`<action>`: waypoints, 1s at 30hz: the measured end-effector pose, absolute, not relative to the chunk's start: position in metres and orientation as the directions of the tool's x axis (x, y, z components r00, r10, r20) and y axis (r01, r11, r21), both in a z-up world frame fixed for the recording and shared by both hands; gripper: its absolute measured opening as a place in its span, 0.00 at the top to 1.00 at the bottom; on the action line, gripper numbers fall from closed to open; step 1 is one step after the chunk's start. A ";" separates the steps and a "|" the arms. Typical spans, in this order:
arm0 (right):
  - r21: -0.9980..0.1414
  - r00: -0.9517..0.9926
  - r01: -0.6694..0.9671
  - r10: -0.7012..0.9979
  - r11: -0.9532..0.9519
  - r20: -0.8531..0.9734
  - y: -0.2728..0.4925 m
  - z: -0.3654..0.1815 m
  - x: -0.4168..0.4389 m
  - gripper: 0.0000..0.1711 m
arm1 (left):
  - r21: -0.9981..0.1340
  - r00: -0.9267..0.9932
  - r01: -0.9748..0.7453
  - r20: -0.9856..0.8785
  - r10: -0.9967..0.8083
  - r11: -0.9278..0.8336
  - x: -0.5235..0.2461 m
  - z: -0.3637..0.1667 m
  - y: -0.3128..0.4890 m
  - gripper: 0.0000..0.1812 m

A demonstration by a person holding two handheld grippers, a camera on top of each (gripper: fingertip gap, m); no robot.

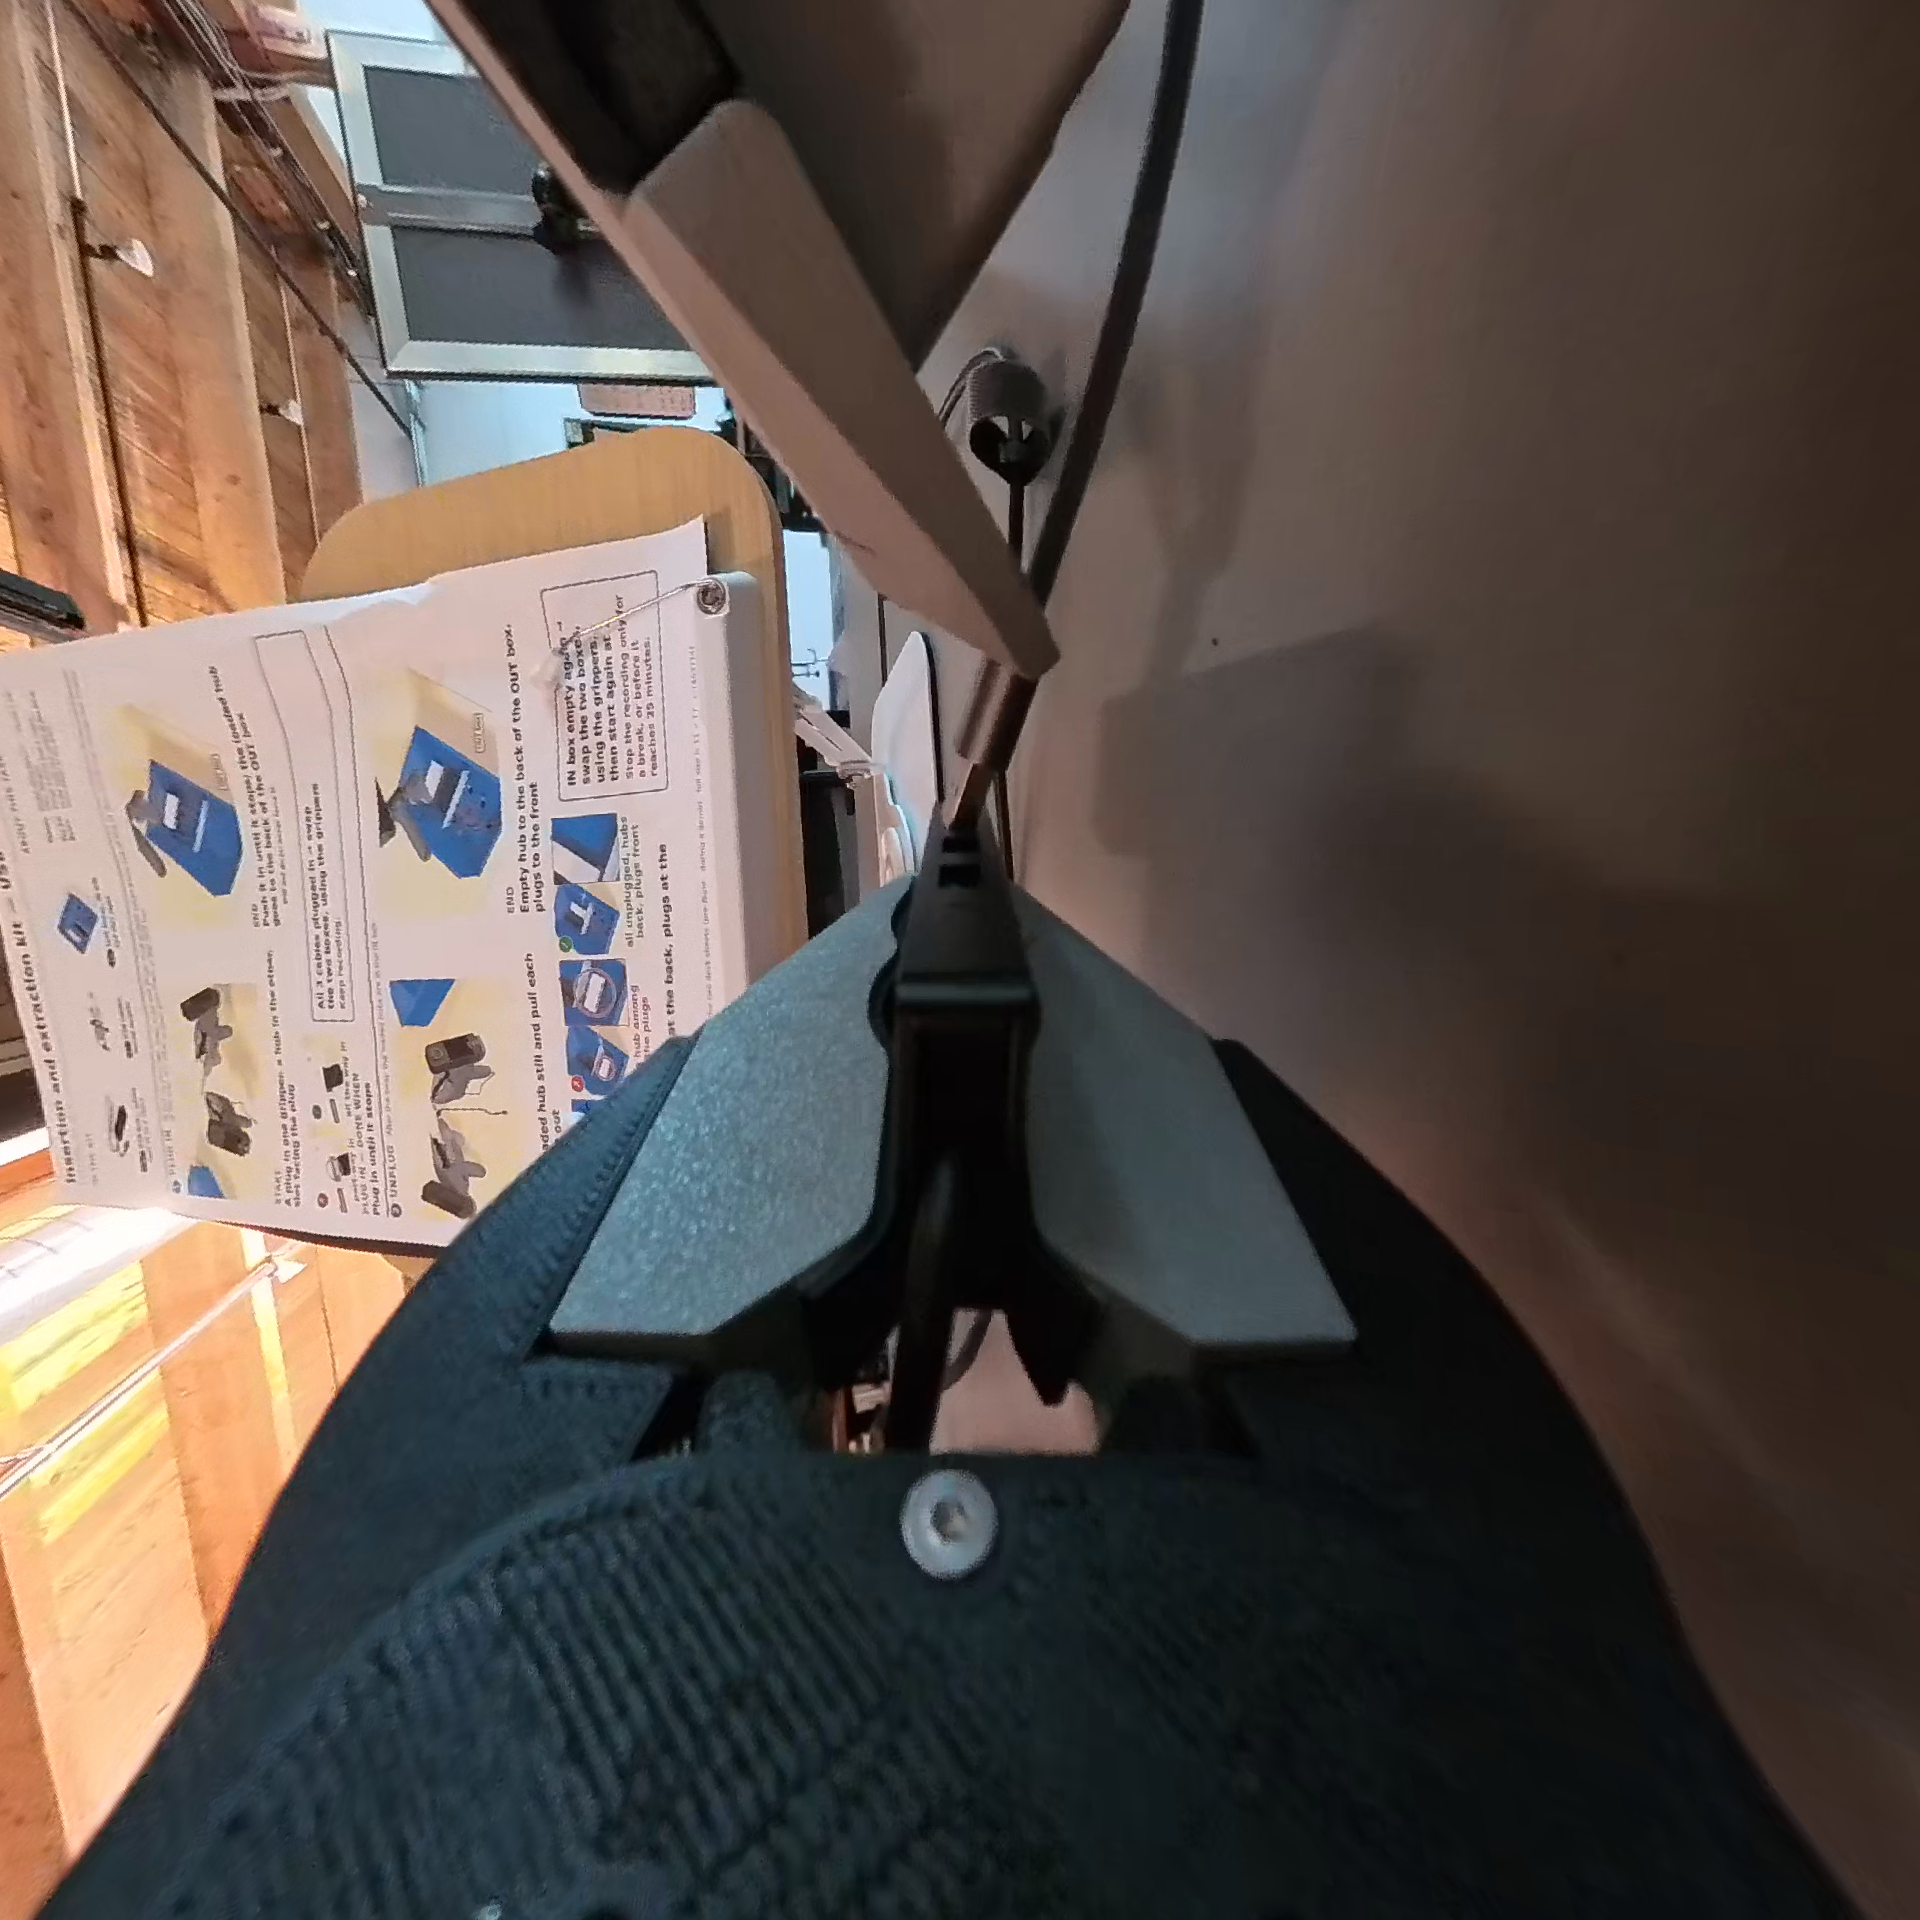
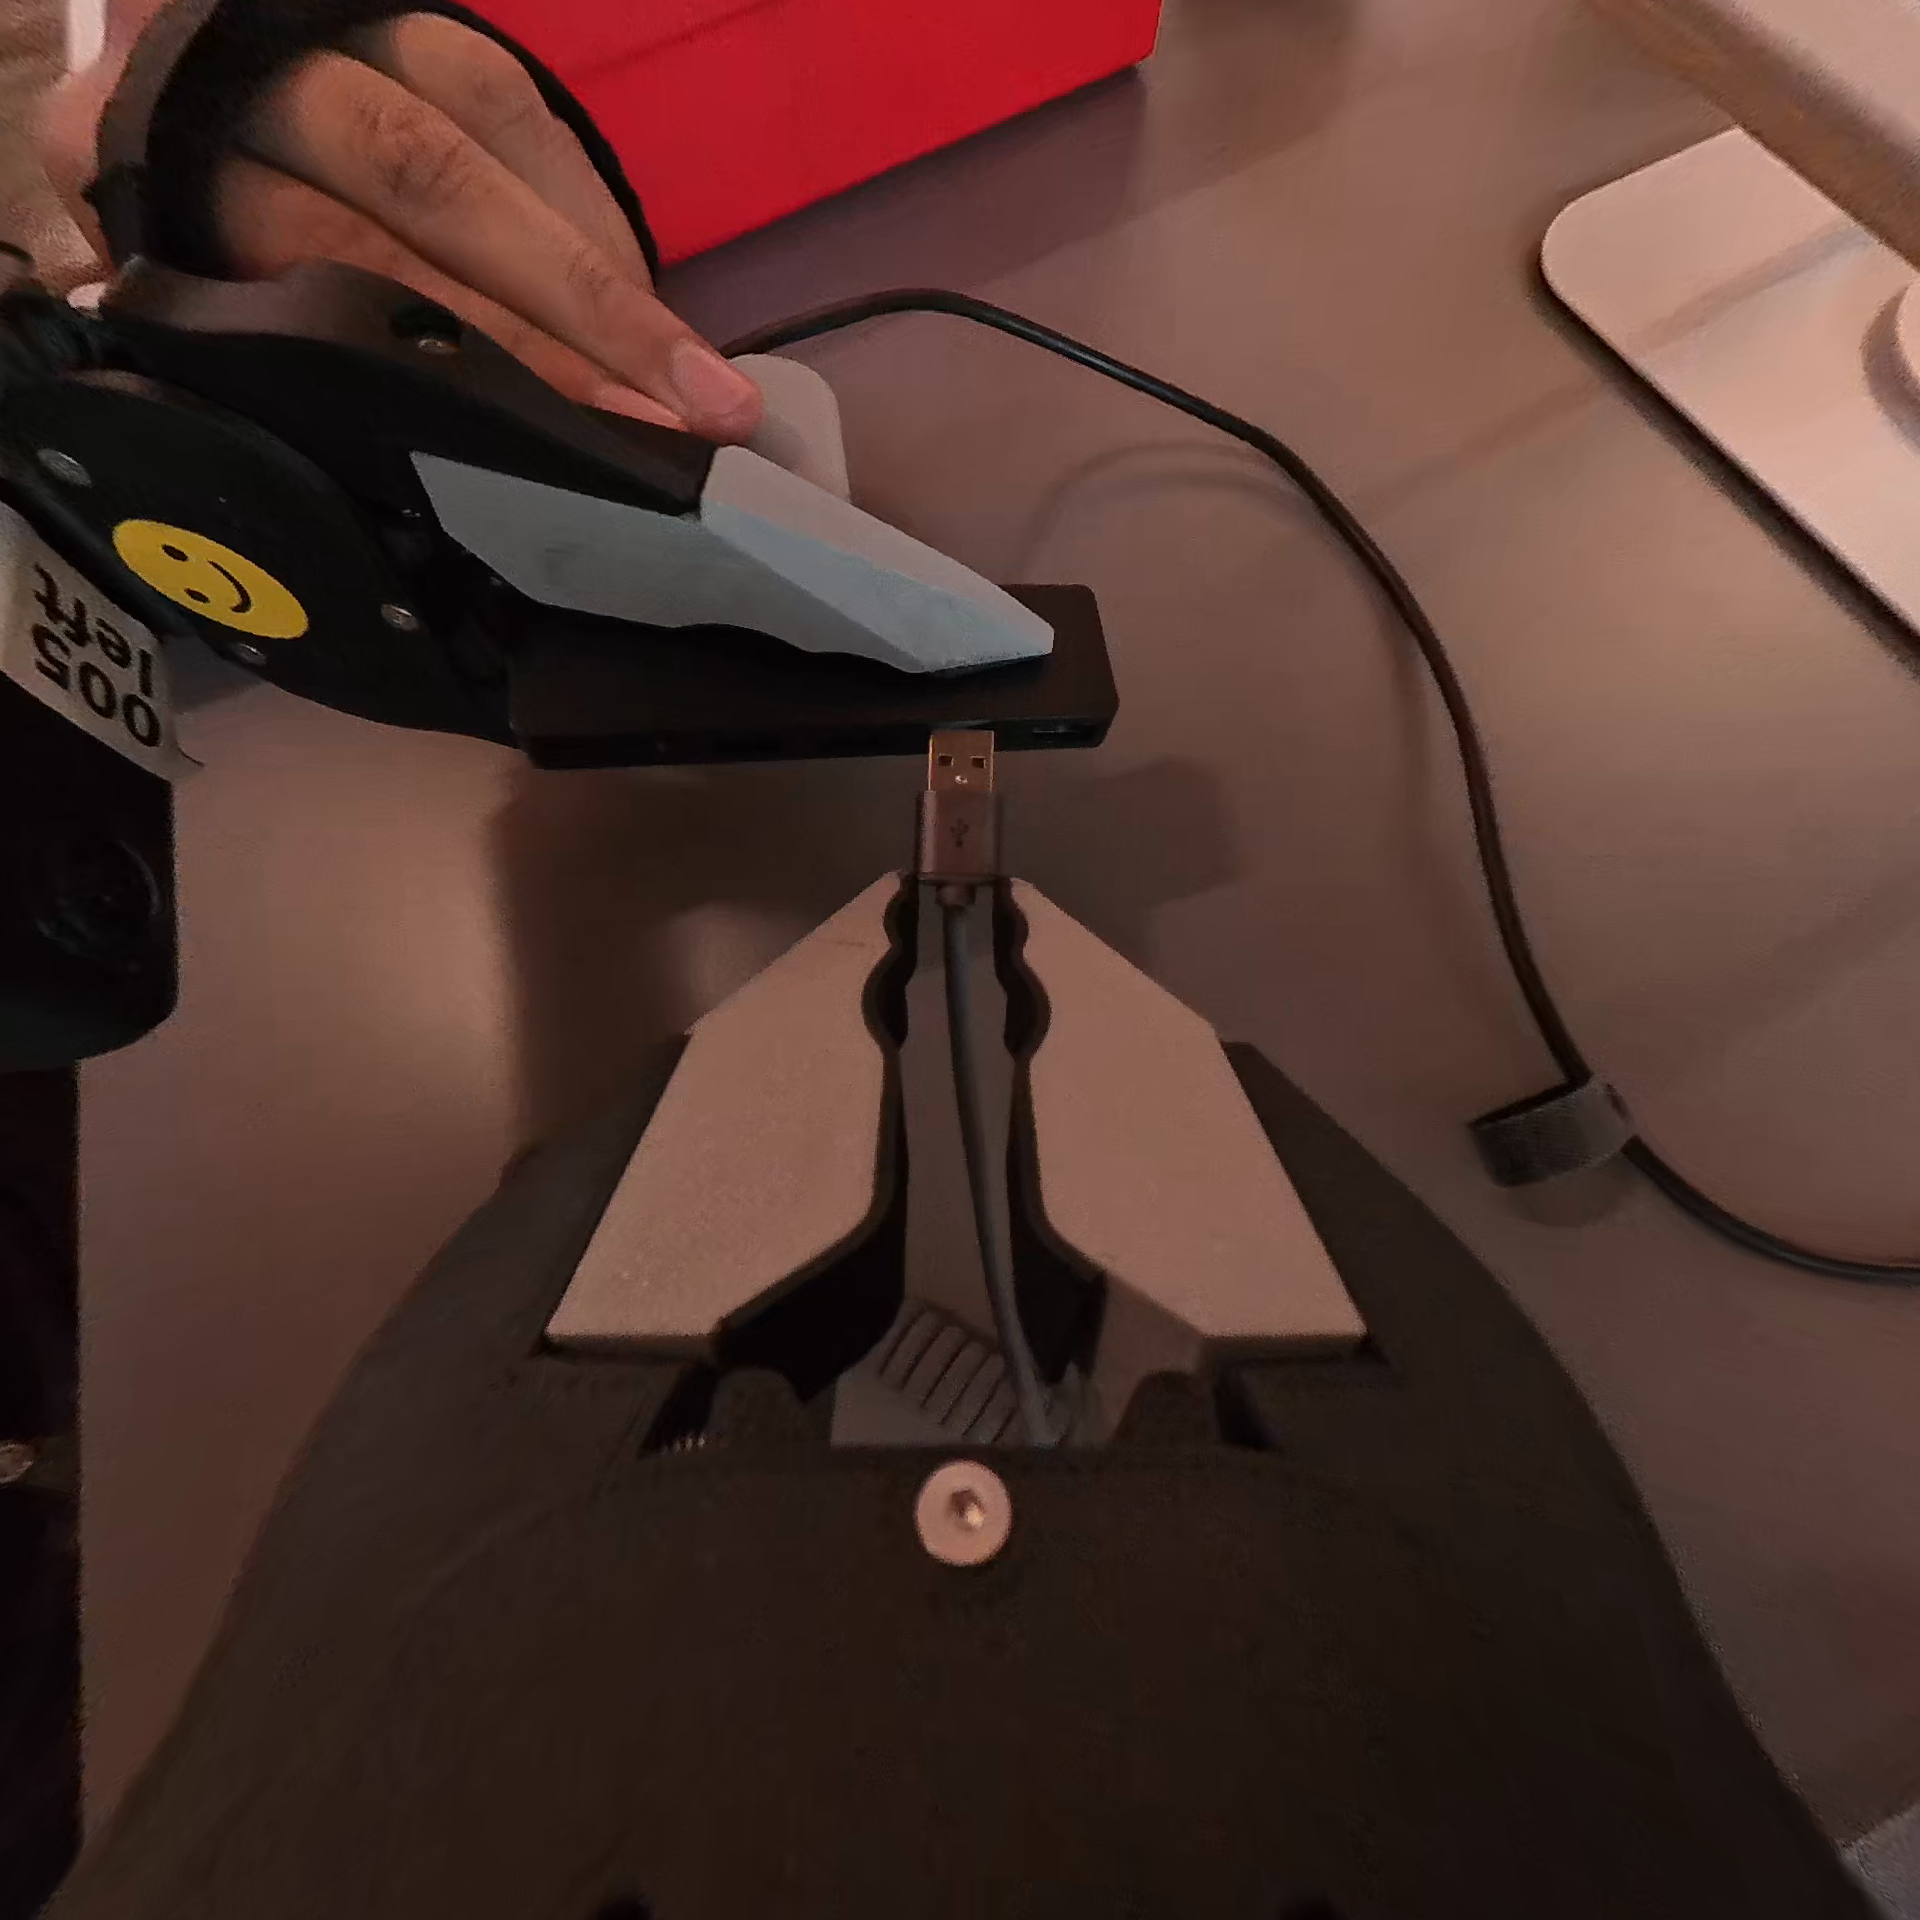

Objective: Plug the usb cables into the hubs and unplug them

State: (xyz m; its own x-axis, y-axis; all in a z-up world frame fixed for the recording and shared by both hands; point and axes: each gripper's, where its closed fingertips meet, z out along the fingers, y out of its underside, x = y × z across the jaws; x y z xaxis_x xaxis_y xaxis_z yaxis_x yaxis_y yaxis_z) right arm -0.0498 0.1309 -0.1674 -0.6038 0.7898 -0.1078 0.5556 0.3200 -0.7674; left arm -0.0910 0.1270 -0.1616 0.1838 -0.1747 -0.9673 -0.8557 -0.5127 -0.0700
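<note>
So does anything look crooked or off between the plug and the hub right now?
Nothing stands out. The USB plug sits straight in the right gripper, tip at the black hub's port edge.

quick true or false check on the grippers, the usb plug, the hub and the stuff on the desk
1. The right gripper is shut on the USB plug. True.
2. The plug's metal tip is fully seated in the hub. False: the tip sits at the hub's port edge, with nearly all its metal still showing.
3. The left gripper holds the black hub. True.
4. The box behind the hand is blue. False: it is red.
5. A black cable with a strap lies on the desk. True.
</note>
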 end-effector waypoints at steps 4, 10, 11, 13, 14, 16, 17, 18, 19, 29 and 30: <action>-0.752 -0.590 0.592 0.791 0.290 -0.159 0.132 -0.172 -0.049 0.93 | -0.028 0.145 -0.858 -0.971 -0.189 -0.513 -0.090 -0.164 0.129 0.95; -0.759 -0.602 0.571 0.788 0.313 -0.128 0.133 -0.169 -0.049 0.93 | 0.009 0.109 -0.857 -0.974 -0.197 -0.515 -0.088 -0.164 0.129 0.95; -0.767 -0.606 0.561 0.786 0.312 -0.123 0.133 -0.167 -0.049 0.93 | 0.003 0.114 -0.860 -0.974 -0.196 -0.511 -0.087 -0.164 0.130 0.95; -0.775 -0.611 0.553 0.782 0.307 -0.127 0.133 -0.165 -0.049 0.93 | -0.002 0.118 -0.858 -0.974 -0.193 -0.513 -0.086 -0.163 0.129 0.95; -0.776 -0.613 0.551 0.780 0.306 -0.127 0.133 -0.164 -0.048 0.93 | -0.003 0.118 -0.856 -0.975 -0.191 -0.516 -0.086 -0.162 0.129 0.95; -0.776 -0.618 0.546 0.778 0.315 -0.118 0.134 -0.164 -0.048 0.93 | 0.001 0.117 -0.848 -0.975 -0.191 -0.529 -0.085 -0.162 0.129 0.95; -0.774 -0.619 0.546 0.777 0.320 -0.115 0.134 -0.165 -0.048 0.94 | 0.001 0.123 -0.843 -0.973 -0.193 -0.538 -0.085 -0.162 0.129 0.95; -0.772 -0.620 0.547 0.776 0.325 -0.113 0.134 -0.166 -0.048 0.93 | -0.005 0.134 -0.838 -0.971 -0.197 -0.546 -0.085 -0.163 0.129 0.95; -0.770 -0.622 0.546 0.775 0.329 -0.111 0.133 -0.167 -0.048 0.93 | -0.014 0.148 -0.833 -0.969 -0.199 -0.552 -0.084 -0.164 0.128 0.95; -0.750 -0.648 0.550 0.754 0.366 -0.106 0.127 -0.175 -0.046 0.94 | -0.001 0.164 -0.824 -0.958 -0.237 -0.567 -0.080 -0.173 0.121 0.96; -0.757 -0.646 0.549 0.754 0.355 -0.115 0.127 -0.174 -0.046 0.94 | -0.007 0.170 -0.824 -0.957 -0.234 -0.567 -0.080 -0.172 0.121 0.96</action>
